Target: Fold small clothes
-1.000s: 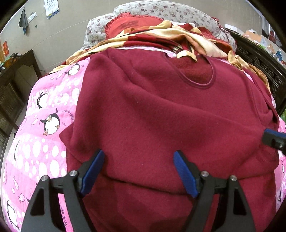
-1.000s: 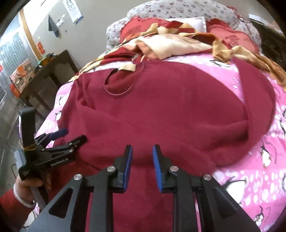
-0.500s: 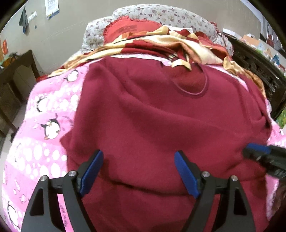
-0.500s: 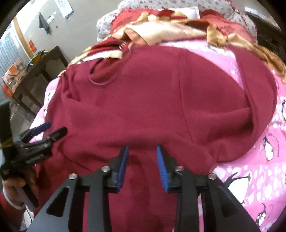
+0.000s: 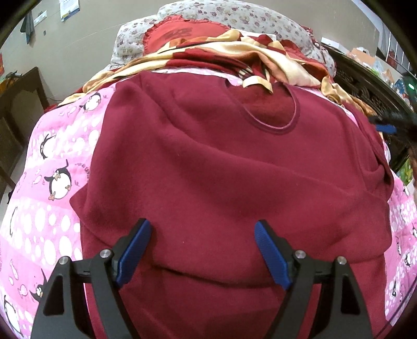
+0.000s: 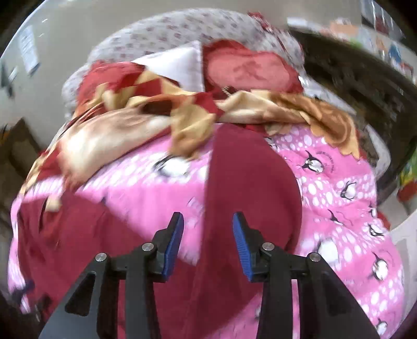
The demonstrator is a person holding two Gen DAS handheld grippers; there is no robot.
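A dark red fleece sweater (image 5: 208,167) lay front-up on a pink penguin-print quilt (image 5: 47,182), filling the centre of the left wrist view, with its round neckline toward the upper right of centre. Its near portion was doubled over, forming a horizontal fold edge low in the frame.

The left gripper (image 5: 202,254) sat at the bottom centre of its view, jaws spread wide and released, with nothing between the blue pads (image 5: 134,254). The pads stood over the folded lower part of the sweater; contact could not be determined.

The right wrist view was motion-blurred. The right gripper (image 6: 207,243) occupied the bottom centre, jaws parted and gripping nothing. One sleeve (image 6: 250,187) of the sweater ran from the lower centre of that frame up toward the middle, passing between and beyond the pads (image 6: 173,245). The right gripper also appeared as a blurred shape at the right edge of the left wrist view.

A red-and-gold blanket (image 6: 161,109) and floral pillows (image 5: 234,23) lay bunched across the upper part of both frames.
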